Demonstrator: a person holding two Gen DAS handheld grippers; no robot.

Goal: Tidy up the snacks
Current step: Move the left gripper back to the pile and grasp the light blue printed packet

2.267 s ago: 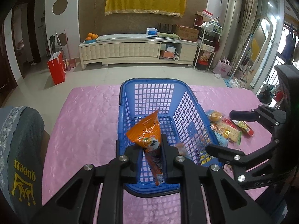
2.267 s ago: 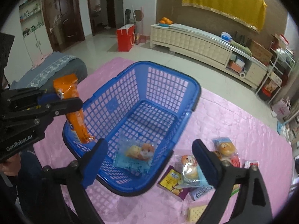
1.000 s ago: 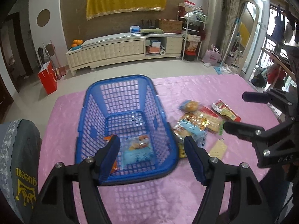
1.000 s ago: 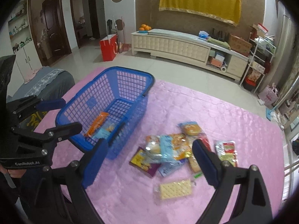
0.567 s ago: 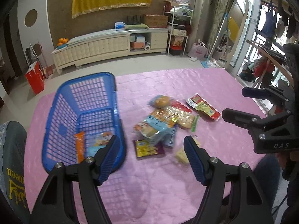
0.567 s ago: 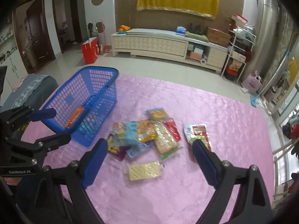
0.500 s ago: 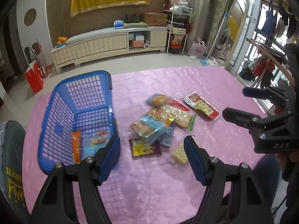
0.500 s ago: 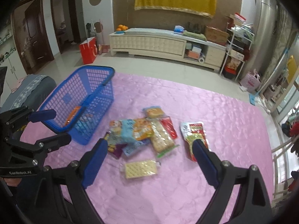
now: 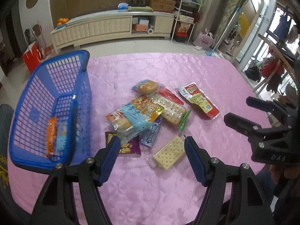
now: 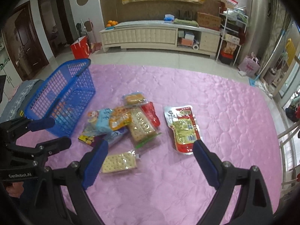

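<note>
Hovering over the snack pile on the pink cloth, the left gripper and right gripper both gape wide, empty (a cracker pack lies between their fingers); the basket holds two packets.

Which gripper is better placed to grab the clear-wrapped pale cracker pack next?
Left, probably. The left gripper is open with the clear-wrapped pale cracker pack between its fingertips. The right gripper, also open, has the pack by its left finger, off-centre.
</note>
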